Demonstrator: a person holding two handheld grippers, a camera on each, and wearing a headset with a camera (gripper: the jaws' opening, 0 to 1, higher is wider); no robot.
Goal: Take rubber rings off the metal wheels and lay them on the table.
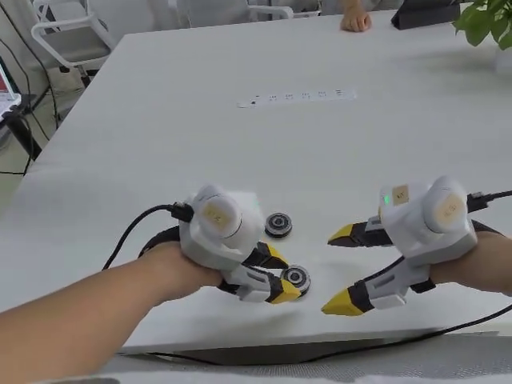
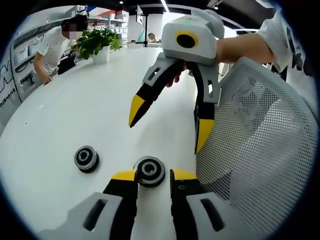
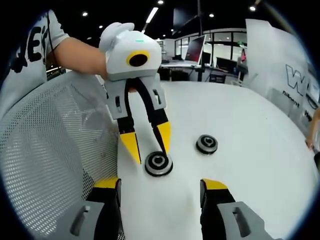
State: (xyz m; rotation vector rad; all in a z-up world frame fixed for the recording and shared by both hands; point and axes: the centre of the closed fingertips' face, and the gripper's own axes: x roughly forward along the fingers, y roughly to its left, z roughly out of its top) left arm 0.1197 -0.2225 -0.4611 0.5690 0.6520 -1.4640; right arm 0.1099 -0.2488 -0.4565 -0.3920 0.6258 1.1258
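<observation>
With left tool (image 3: 148,149) narrowed about the near wheel (image 1: 295,278) on the tabletop (image 1: 240,144), clamped or not impossible to tell, pin it flat, bring the wide-open right tool (image 1: 335,271) in from the right, and hook one tip under the rubber ring (image 2: 136,171), leaving the far wheel (image 1: 278,225) untouched.

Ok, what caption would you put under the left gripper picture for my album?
Left gripper, jaws open around one metal wheel on the white table, another wheel beside it, right gripper open beyond.
</observation>
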